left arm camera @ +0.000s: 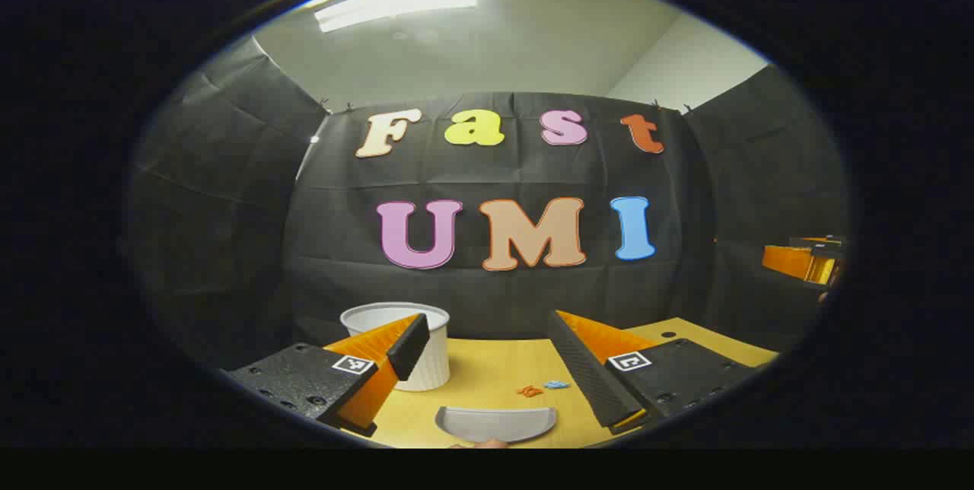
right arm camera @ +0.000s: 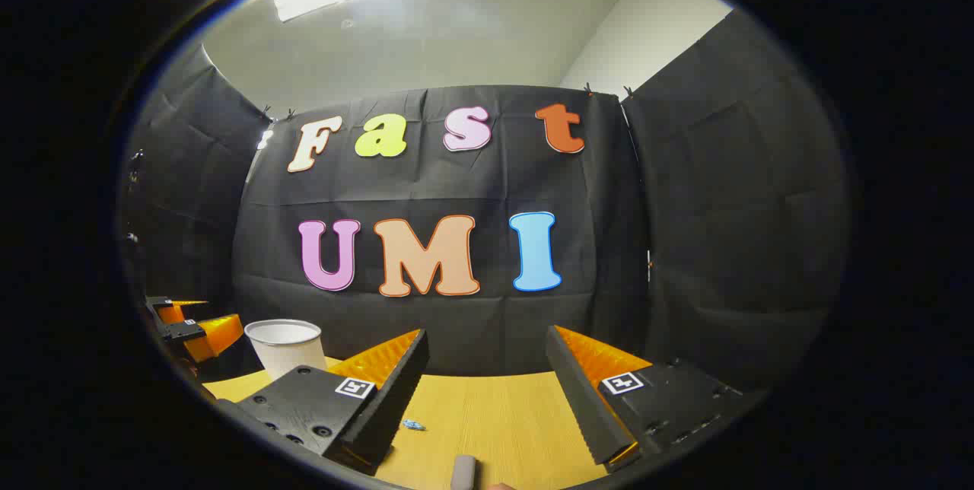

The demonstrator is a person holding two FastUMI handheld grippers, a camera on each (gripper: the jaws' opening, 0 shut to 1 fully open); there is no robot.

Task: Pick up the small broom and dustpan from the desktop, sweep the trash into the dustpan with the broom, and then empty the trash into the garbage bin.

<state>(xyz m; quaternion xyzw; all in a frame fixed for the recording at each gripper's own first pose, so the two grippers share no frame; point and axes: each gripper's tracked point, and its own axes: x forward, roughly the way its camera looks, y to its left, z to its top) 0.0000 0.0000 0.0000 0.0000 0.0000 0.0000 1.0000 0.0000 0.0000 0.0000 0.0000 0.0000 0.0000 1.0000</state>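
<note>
While both tools hang above the desk (left arm camera: 494, 368), we list the following. Left gripper (left arm camera: 487, 368): released, jaws spread, nothing between them. Right gripper (right arm camera: 487, 380): likewise released and bare. Dustpan (left arm camera: 496, 423): grey, lying at the bottom centre of the left gripper view. Trash (left arm camera: 530, 391): an orange scrap and a blue scrap just beyond the dustpan, apart from it. Garbage bin (left arm camera: 422, 349): white, upright, lower left, partly behind a finger. Grey handle end (right arm camera: 463, 471), bottom edge of the right gripper view; we cannot tell whether it is the broom.
</note>
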